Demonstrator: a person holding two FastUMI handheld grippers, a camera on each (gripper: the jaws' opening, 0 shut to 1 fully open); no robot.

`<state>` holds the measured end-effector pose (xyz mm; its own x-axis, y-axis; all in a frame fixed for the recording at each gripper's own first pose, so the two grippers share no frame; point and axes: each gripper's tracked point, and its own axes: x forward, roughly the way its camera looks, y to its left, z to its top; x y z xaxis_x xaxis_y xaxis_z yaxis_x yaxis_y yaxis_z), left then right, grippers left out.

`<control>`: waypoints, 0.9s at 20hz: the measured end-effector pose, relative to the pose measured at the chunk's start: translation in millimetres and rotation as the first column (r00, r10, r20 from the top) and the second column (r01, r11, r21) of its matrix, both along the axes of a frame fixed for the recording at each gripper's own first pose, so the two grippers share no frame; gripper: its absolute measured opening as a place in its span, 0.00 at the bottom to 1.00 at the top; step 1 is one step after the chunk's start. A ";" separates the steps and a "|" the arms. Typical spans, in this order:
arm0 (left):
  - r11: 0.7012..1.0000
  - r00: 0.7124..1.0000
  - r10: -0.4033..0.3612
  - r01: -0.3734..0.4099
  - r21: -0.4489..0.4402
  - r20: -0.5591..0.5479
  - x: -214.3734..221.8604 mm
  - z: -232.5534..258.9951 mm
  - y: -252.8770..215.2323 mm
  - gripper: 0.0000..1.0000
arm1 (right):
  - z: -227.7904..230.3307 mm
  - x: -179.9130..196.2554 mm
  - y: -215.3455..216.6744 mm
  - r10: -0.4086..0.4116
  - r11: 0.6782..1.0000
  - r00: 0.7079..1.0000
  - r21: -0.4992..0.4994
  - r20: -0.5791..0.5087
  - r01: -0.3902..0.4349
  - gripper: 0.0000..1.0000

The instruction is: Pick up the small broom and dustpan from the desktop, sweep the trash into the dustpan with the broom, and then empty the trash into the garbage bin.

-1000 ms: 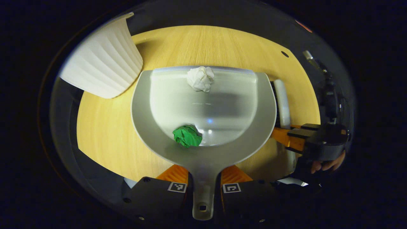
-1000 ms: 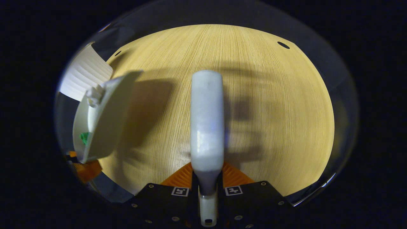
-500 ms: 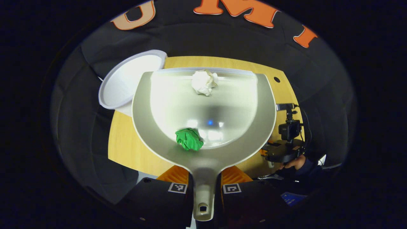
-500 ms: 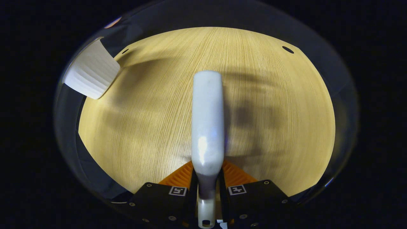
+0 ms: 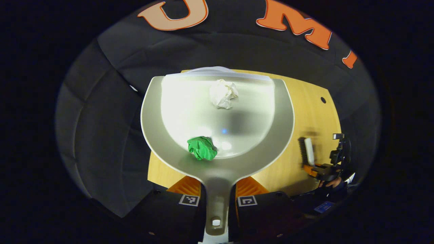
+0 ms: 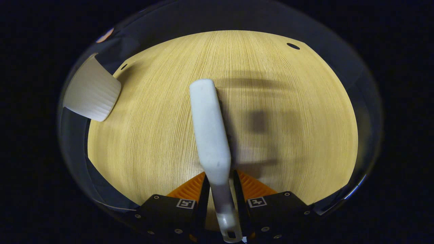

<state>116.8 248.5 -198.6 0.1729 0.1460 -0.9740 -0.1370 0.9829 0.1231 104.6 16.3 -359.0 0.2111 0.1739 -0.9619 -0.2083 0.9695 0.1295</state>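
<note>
Lifting dustpan (image 5: 217, 115) higher over bin (image 5: 210, 69), broom (image 6: 210, 135) now tilted, both jaws clenched on handles.

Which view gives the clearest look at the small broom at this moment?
The right gripper view: the broom runs up the middle of the picture, its handle between the right gripper's jaws, above the desktop. The left gripper view shows the same broom small and blurred, far off to the side.

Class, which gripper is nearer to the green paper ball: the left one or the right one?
Left. The left gripper holds the dustpan by its handle, and the green paper ball lies in it just ahead. The right gripper holds the broom off to the side over the table.
</note>
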 end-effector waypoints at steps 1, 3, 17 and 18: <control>0.999 1.000 -0.020 0.021 0.037 -0.018 0.0 2.0 13.1 0.27 | 1.0 1.1 0.1 -0.003 1.000 1.000 0.000 0.000 0.003 0.42; 0.988 0.996 -0.075 0.082 0.134 -0.054 3.4 7.4 44.2 0.26 | 0.9 0.5 1.6 -0.011 1.000 1.000 0.000 -0.003 0.011 0.42; 0.392 0.742 -0.425 0.668 0.633 -0.519 24.2 80.4 176.9 0.26 | -0.9 0.1 1.2 -0.021 1.000 1.000 0.001 -0.010 0.021 0.42; 0.360 0.734 -0.424 0.674 0.644 -0.531 27.2 82.1 184.4 0.26 | -1.1 -0.4 1.8 -0.022 1.000 1.000 -0.003 -0.012 0.022 0.42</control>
